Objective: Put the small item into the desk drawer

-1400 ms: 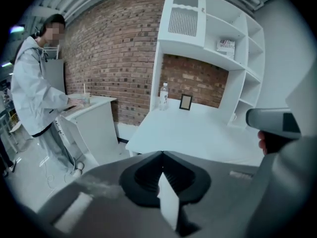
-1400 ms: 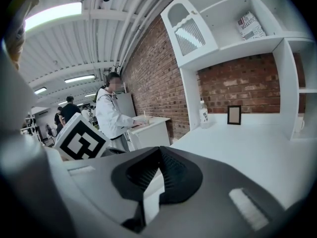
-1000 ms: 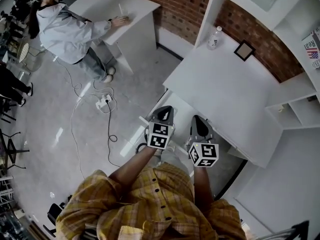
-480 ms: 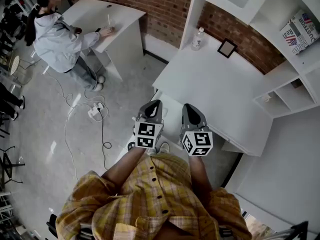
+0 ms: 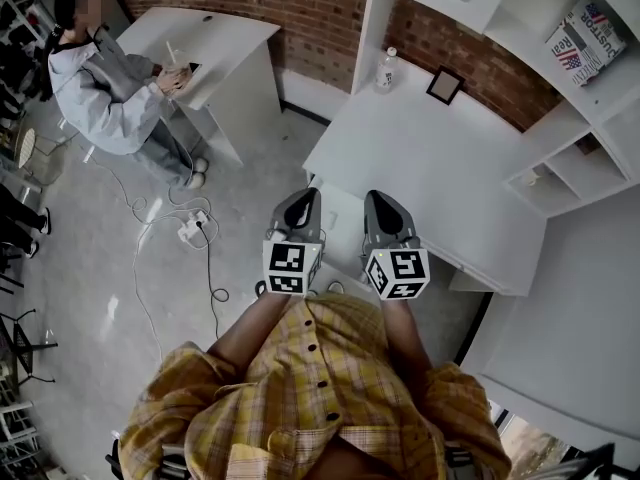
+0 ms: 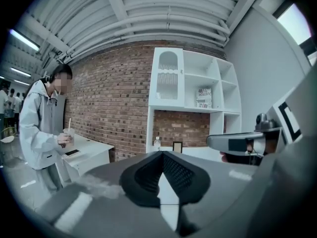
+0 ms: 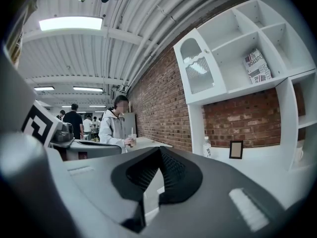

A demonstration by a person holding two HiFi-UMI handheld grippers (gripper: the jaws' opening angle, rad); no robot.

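Grey left gripper (image 5: pixel 302 198) and right gripper (image 5: pixel 384 200), both clenched empty, partly hide the desk (image 5: pixel 440 158) edge.

The head view looks steeply down from above the person (image 5: pixel 310 398) onto the white bench (image 5: pixel 430 168), with the left claw (image 5: pixel 300 203) and right claw (image 5: pixel 385 206) close beneath it. The left gripper view and right gripper view each sit just behind their own claw, facing nearly level toward the brick wall (image 6: pixel 114 103). All three share the bottle (image 5: pixel 386 68) and picture frame (image 5: pixel 444 85) on the bench
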